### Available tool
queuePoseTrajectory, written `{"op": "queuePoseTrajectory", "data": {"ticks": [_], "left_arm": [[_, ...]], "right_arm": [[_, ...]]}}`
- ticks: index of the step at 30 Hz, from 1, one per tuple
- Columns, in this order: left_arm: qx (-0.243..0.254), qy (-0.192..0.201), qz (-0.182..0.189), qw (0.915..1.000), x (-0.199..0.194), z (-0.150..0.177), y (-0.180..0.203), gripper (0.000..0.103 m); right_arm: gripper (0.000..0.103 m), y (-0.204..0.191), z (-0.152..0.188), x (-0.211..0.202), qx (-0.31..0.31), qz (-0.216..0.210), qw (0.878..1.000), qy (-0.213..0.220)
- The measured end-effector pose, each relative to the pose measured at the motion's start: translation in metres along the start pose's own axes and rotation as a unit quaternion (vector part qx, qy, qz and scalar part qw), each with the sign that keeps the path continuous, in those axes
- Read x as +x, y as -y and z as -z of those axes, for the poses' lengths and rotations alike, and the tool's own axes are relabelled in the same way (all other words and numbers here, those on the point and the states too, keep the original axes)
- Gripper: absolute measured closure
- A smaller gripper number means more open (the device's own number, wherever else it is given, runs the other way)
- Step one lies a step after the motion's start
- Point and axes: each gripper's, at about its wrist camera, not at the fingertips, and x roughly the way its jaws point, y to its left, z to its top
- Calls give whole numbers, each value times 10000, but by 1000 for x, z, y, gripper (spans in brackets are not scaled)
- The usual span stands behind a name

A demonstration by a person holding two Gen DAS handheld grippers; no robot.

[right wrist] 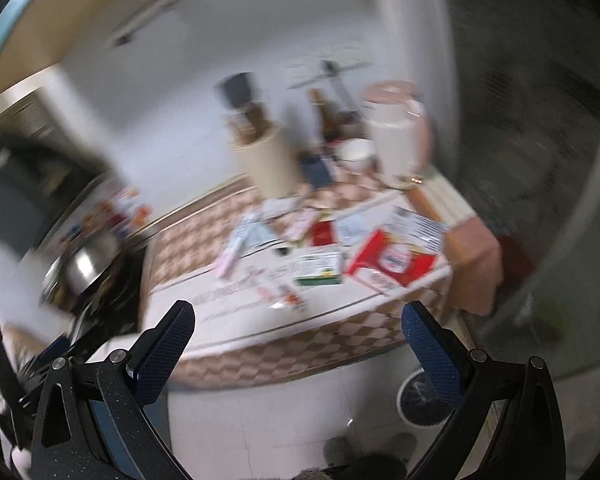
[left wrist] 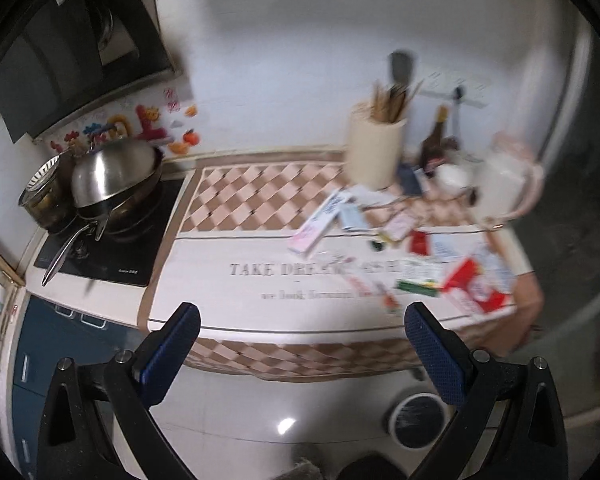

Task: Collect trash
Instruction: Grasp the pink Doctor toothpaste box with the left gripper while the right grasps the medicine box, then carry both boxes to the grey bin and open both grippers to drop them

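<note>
Several empty cartons and wrappers lie scattered on the right half of the counter: a red and white carton (left wrist: 474, 286) (right wrist: 388, 266), a green and white box (left wrist: 418, 278) (right wrist: 318, 268), a long pink and white box (left wrist: 320, 220) (right wrist: 236, 246) and a small red packet (left wrist: 419, 243) (right wrist: 322, 234). A white round bin with a black liner (left wrist: 418, 420) (right wrist: 422, 400) stands on the floor below the counter's right end. My left gripper (left wrist: 302, 320) is open and empty, held in front of the counter edge. My right gripper (right wrist: 298, 318) is open and empty too. Both views are blurred.
A cream utensil holder (left wrist: 374, 150) (right wrist: 268, 168), a dark bottle (left wrist: 434, 144) (right wrist: 326, 120), a white bowl (left wrist: 452, 176) (right wrist: 356, 152) and a white jug (left wrist: 500, 188) (right wrist: 396, 144) stand at the back right. A stove with steel pans (left wrist: 114, 178) (right wrist: 88, 262) is at the left.
</note>
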Motion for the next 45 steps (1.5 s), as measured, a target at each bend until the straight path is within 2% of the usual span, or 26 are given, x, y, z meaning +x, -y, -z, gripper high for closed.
{"op": "queuePoseTrajectory", "data": {"ticks": [4,6,9,13,16,20,23,25,26,27,29,30,31,32,33,34,35,36,42,45], "left_arm": [[-37,-480,-261,9985,76,-12,-5,0],[6,-701,-360,9969,112,-18,-5,0],[333,-993,-682,9922,167,-34,5,0],[801,-1497,-1237,9777,249,-58,15,0],[816,-1892,-1433,9680,300,-72,11,0],[938,-2195,-1475,9598,349,-88,13,0],[942,-2400,-1282,9576,378,-97,20,0],[1012,-2516,-1071,9565,395,-102,29,0],[1078,-2563,-948,9559,403,-104,34,0],[1139,-2609,-854,9548,409,-106,39,0],[1333,-2742,-657,9501,425,-107,49,1],[1410,-2771,-601,9485,431,-108,54,11],[1504,-2777,-543,9473,436,-108,58,32],[1549,-2812,-483,9459,439,-107,60,47],[1561,-2838,-459,9450,441,-106,61,50],[1564,-2769,-440,9471,439,-106,60,51],[1560,-2708,-421,9490,435,-105,59,51],[1550,-2679,-434,9499,431,-104,56,52],[1377,-2276,-734,9612,382,-93,25,54],[1121,-2032,-837,9691,347,-83,0,55]], "right_arm": [[0,38,-10,61,713,716,9949,-69],[0,57,-16,98,945,899,9911,-279],[0,70,-26,167,1011,988,9863,-848],[0,52,-45,279,579,1006,9812,-1539],[0,33,-51,353,320,1021,9719,-2099],[0,7,-47,435,92,1207,9548,-2715],[0,-5,-34,471,-117,1283,9423,-3088],[0,-8,-30,479,-73,1081,9449,-3088],[0,-9,-28,483,-161,1232,9406,-3159],[0,-10,-30,481,-229,1243,9445,-3032],[7,-11,-34,480,-354,1225,9491,-2881],[9,-11,-35,480,-362,1125,9503,-2881],[18,-12,-38,479,-424,1121,9514,-2838],[33,-15,-41,478,-508,1125,9525,-2783],[42,-17,-43,477,-615,1177,9526,-2739],[56,-19,-46,476,-674,1167,9528,-2720],[63,-19,-48,476,-682,1109,9532,-2730],[78,-20,-50,477,-677,1083,9530,-2748],[79,-6,-61,460,-200,673,9634,-2589],[80,6,-64,442,205,259,9699,-2413]]}}
